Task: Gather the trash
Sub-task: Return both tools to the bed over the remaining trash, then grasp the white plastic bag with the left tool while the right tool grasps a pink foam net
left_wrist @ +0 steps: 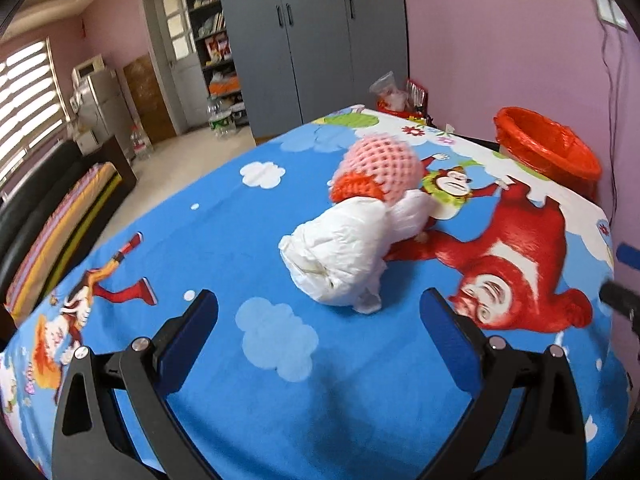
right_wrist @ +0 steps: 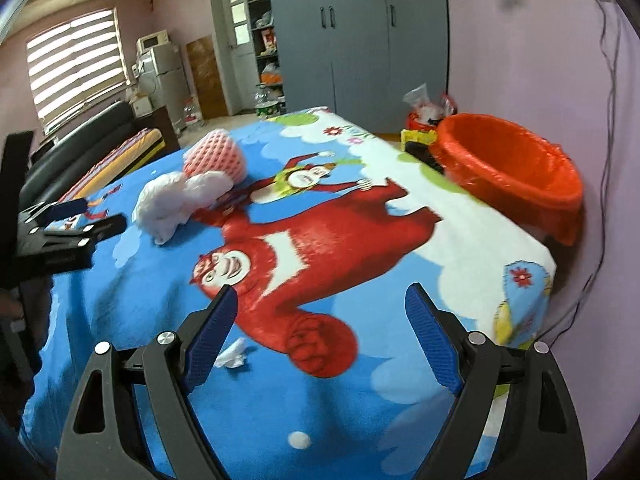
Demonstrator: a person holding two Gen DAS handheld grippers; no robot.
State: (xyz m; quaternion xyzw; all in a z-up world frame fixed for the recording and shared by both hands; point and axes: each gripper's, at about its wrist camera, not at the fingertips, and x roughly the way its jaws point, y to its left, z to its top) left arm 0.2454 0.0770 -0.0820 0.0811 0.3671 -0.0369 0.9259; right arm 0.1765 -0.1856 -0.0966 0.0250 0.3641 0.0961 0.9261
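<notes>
Where the left wrist view looks along its fingers, the left gripper (left_wrist: 319, 306) is seen with jaws spread wide and nothing held between them; it is poised above a blue cartoon sheet (left_wrist: 224, 248) spread over the surface. Just beyond the fingertips a crumpled white plastic bag (left_wrist: 340, 252) is laid on the sheet; its long axis is run from the near end, between the fingertips, away and slightly rightward. At its far end a pink foam fruit net (left_wrist: 376, 166) is found, touching it, with an orange patch on its near left side. An orange-lined bin (left_wrist: 548, 148) is noted at the far right edge of the sheet, well apart from the bag; its mouth is turned upward.

Right wrist view: the right gripper (right_wrist: 320, 306) is likewise seen open, empty, above the red bear printed on the sheet; a small white paper scrap (right_wrist: 233, 354) is lain just beside the left fingertip, its shape too crumpled for any axis to be told. The white bag is observed at left, middle distance, stretched from near left toward far right, with the pink net at its far end. The left gripper is glimpsed at the left margin, near the bag. The bin is placed at far right, against the pink wall (right_wrist: 520, 40).
</notes>
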